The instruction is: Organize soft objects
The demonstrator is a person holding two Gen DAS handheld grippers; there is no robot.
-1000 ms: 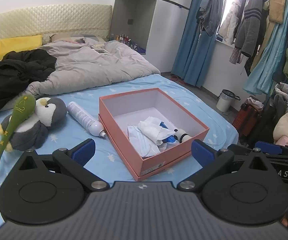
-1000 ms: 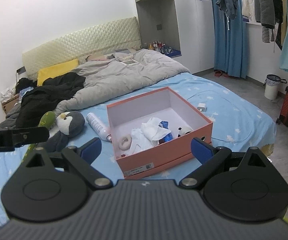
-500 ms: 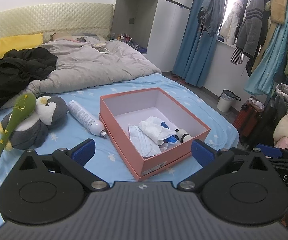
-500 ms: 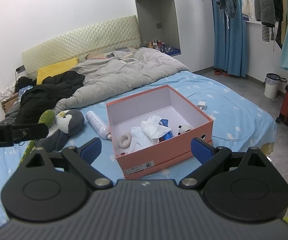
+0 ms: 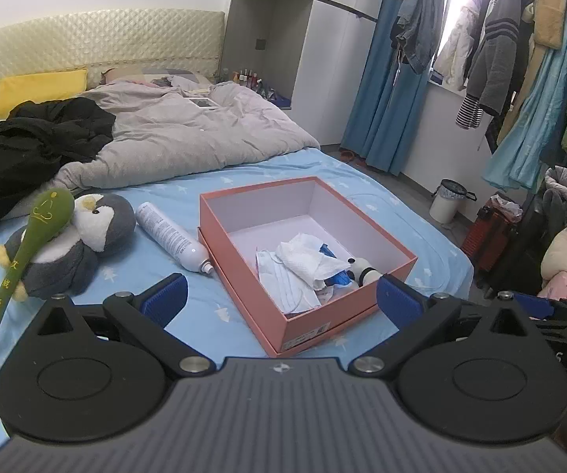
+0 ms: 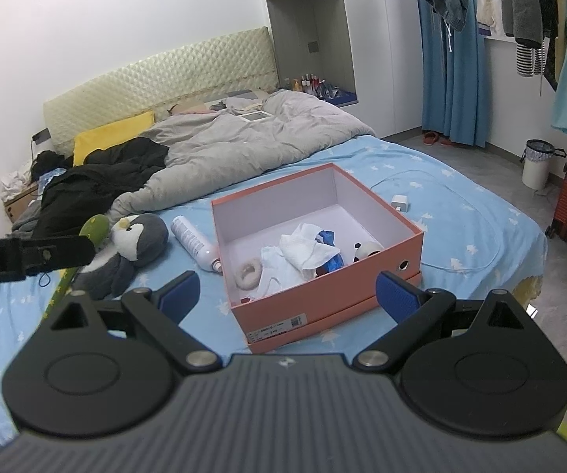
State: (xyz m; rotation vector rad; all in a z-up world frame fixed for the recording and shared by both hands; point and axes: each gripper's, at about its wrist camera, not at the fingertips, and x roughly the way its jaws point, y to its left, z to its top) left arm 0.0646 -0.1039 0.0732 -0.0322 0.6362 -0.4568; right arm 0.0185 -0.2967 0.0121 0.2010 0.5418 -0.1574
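Lower left of the left wrist view: penguin plush [image 5: 74, 244] lies on the blue bed sheet [image 5: 212, 315], outside the box, a green padded stick [image 5: 19, 268] resting across it.
Centre of both views: pink box [image 5: 334, 311], open-topped, already holding white cloths [image 5: 303, 264], a small panda toy [image 5: 362, 272] and, seen from the right wrist view, a fuzzy ring [image 6: 248, 272].
Between plush and box: white spray bottle [image 5: 173, 238], lying flat, nozzle towards the box.
Left gripper [image 5: 279, 295]: jaws spread wide, nothing between them, held above the bed's near edge.
Right gripper [image 6: 287, 289]: jaws likewise wide apart and empty, aimed at the box front.
Key relation: plush sits left of and slightly beyond the left jaws; its body runs roughly from near-left to far-right, head towards the bottle.
Nearer hand: the left, by my judgement; the right faces the box instead.
Likely next step: swing the left gripper leftwards and pinch the plush body, probably after dealing with the stick lying on it.
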